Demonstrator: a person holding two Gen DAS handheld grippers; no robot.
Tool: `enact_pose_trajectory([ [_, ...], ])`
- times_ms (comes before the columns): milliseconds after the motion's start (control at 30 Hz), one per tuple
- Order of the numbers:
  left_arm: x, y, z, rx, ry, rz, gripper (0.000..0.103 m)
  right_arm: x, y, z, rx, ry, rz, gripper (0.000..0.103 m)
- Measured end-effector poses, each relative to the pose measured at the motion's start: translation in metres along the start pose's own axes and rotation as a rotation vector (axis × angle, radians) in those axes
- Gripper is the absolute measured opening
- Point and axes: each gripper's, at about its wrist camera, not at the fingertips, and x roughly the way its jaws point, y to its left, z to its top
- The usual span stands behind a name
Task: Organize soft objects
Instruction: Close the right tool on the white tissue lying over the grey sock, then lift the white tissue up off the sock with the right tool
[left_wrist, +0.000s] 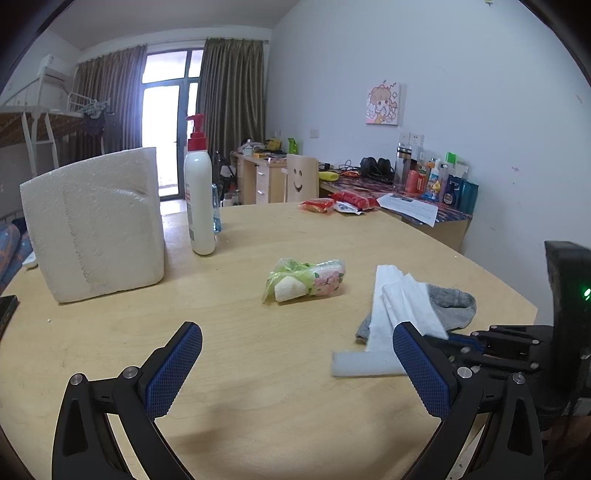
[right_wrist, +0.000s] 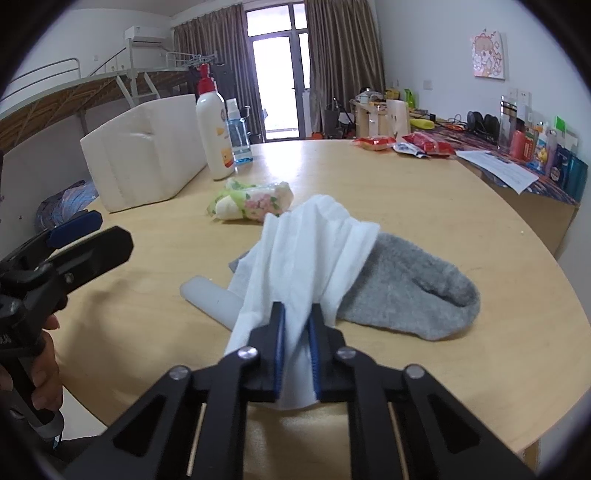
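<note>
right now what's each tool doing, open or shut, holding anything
Left tool: open, holding nothing, above the table.
Right tool: shut on the white tissue, which lies over the grey sock.

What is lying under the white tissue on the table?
A grey sock and a pale foam strip lie partly under the white tissue. Their covered parts cannot be seen.

right gripper (right_wrist: 296, 325): I've got it pinching the white tissue (right_wrist: 306, 251) | tissue drapes over grey sock (right_wrist: 410, 291) | table (right_wrist: 369, 177)
</note>
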Motion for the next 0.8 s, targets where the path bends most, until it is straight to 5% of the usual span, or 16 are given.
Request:
enact_pose_trajectory([
  [467,0.002,-0.017,0.003,0.044,0.041,-0.062,0.103,-0.043,-0.01,0.021,0.033,-0.155,0.033,0.008],
  [633,-0.001,-0.02,0.004,0.052,0.037,-0.057,0.103,-0.025,-0.019,0.019,0.088,-0.083,0.0,0.009],
  [700,-0.003,-0.018,0.004,0.046,0.031,-0.049,0.103,-0.017,-0.02,0.02,0.105,-0.062,-0.031,0.018],
  [767,-0.005,-0.015,0.004,0.039,0.031,-0.043,0.103,-0.007,-0.023,0.021,0.118,-0.043,-0.042,0.055],
  [800,-0.005,-0.014,0.004,0.038,0.031,-0.041,0.103,-0.006,-0.025,0.021,0.121,-0.044,-0.04,0.061],
])
